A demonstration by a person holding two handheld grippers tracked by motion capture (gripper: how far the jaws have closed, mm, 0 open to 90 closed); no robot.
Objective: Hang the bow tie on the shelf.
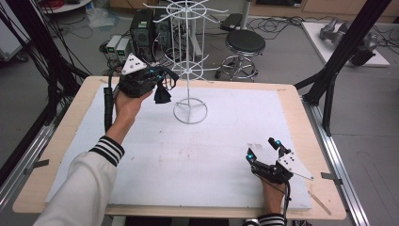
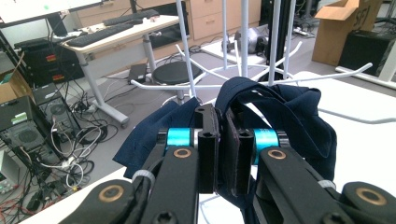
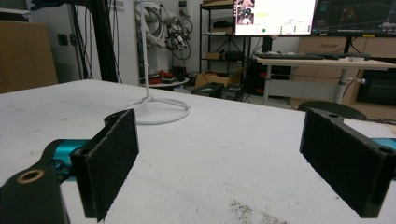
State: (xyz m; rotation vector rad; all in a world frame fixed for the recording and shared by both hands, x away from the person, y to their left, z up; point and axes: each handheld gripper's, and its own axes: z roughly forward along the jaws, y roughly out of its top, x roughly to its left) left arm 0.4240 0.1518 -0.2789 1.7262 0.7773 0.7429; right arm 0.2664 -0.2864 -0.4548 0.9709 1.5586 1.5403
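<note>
at the upper left of the high view, the left tongs (image 1: 162,77) are held up off the desk (image 1: 291,101) in the person's left hand (image 1: 126,101), and a dark blue cloth (image 1: 162,93) hangs from their tip. in the left gripper view the two jaws are pressed nearly together with that cloth (image 2: 285,112) pinched between them, its folds bunched over the right jaw and a flap trailing off to the left. just to the right, in the upper middle of the high view, a white wire rack (image 1: 189,66) stands on its ring base on the white sheet that covers the desk; the cloth is close beside the rack's lower arms, and i cannot tell if it touches them. at the lower right of the high view, the right tongs (image 1: 265,149) rest low over the sheet, well apart from the rack. in the right gripper view their padded jaws stand wide apart with nothing between them, the rack's ring base (image 3: 156,112) showing beyond them in the upper left.
</note>
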